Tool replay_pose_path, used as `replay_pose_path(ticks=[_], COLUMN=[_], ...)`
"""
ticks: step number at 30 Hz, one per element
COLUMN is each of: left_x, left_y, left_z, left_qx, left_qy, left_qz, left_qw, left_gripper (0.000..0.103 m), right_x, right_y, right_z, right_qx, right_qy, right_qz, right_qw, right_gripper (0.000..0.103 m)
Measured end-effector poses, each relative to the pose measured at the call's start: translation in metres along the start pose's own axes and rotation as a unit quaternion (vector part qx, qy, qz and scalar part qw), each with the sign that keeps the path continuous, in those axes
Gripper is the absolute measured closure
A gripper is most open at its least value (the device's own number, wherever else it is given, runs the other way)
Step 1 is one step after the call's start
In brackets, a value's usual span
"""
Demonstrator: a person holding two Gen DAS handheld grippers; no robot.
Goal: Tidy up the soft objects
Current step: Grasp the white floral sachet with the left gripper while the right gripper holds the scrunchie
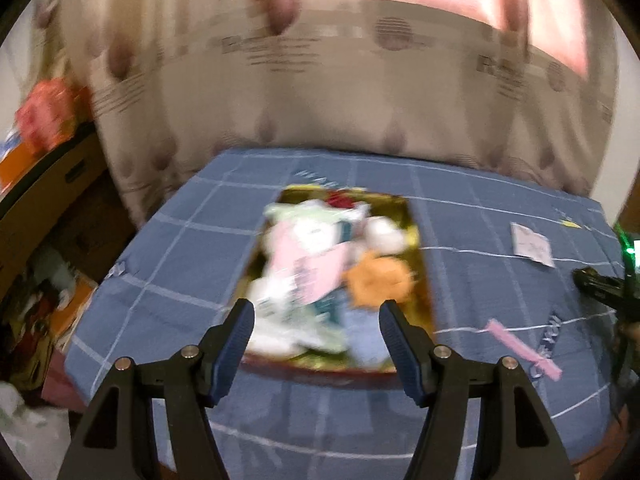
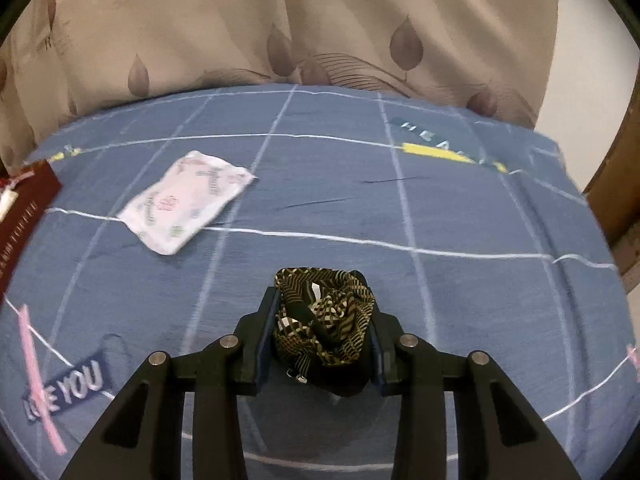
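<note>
My right gripper [image 2: 322,312] is shut on a crumpled black-and-gold patterned cloth [image 2: 324,320], held just above the blue checked bedsheet [image 2: 460,208]. A white floral soft packet [image 2: 186,200] lies flat on the sheet, ahead and to the left of it. In the blurred left wrist view, my left gripper [image 1: 316,312] stands open with nothing between its fingers, near the front edge of a gold-lined box [image 1: 418,256]. The box holds several soft items, among them an orange one [image 1: 378,280] and a pink-and-white one [image 1: 308,260]. The right gripper shows at that view's right edge [image 1: 600,288].
A dark red box lid [image 2: 22,216] lies at the left edge of the right wrist view. Beige leaf-print curtains [image 2: 320,32] hang behind the bed. Cardboard boxes and clutter [image 1: 48,208] stand left of the bed. The white packet [image 1: 532,244] also shows right of the box.
</note>
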State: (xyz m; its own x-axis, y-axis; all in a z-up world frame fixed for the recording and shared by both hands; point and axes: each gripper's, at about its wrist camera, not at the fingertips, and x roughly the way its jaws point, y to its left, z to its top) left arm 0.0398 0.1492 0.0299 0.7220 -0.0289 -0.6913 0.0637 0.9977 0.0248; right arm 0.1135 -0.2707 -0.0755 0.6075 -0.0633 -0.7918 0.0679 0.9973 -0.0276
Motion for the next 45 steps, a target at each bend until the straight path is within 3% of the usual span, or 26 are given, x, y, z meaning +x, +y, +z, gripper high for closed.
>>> replay_pose_path(ticks=[8,15,20,28,33,45], left_x=[0.017,0.055,0.08,0.109,0.135,0.189], left_y=[-0.091,-0.175,-0.232,-0.299,-0.325,-0.337], left_z=[0.032,0.039,0.042,0.047,0.051,0.055], left_qx=[0.065,0.102,0.118,0.184,0.205,0.193], left_qy=[0.004,0.049,0.061,0.052,0.076,0.106], left_qz=[-0.073,-0.153,-0.188,-0.212,-0.215,-0.169], left_qw=[0.9952,0.9818,0.9732,0.9584,0.9519,0.9607], left_gripper=[0.03,0.03,0.03,0.03,0.03,0.03], right_x=[0.004,0.004,0.004,0.004,0.004,0.006], right_y=[-0.022,-0.022,-0.022,-0.023,-0.023,-0.023], right_z=[-0.001,-0.001,-0.002,-0.002,-0.002,-0.001], right_qx=[0.011,0.017,0.018,0.021,0.02,0.021], right_qy=[-0.001,0.0,0.0,0.0,0.0,0.0], right_qz=[0.005,0.015,0.015,0.02,0.02,0.023], right_qw=[1.0,1.0,1.0,1.0,1.0,1.0], right_gripper=[0.067,0.066,0.066,0.065,0.065,0.063])
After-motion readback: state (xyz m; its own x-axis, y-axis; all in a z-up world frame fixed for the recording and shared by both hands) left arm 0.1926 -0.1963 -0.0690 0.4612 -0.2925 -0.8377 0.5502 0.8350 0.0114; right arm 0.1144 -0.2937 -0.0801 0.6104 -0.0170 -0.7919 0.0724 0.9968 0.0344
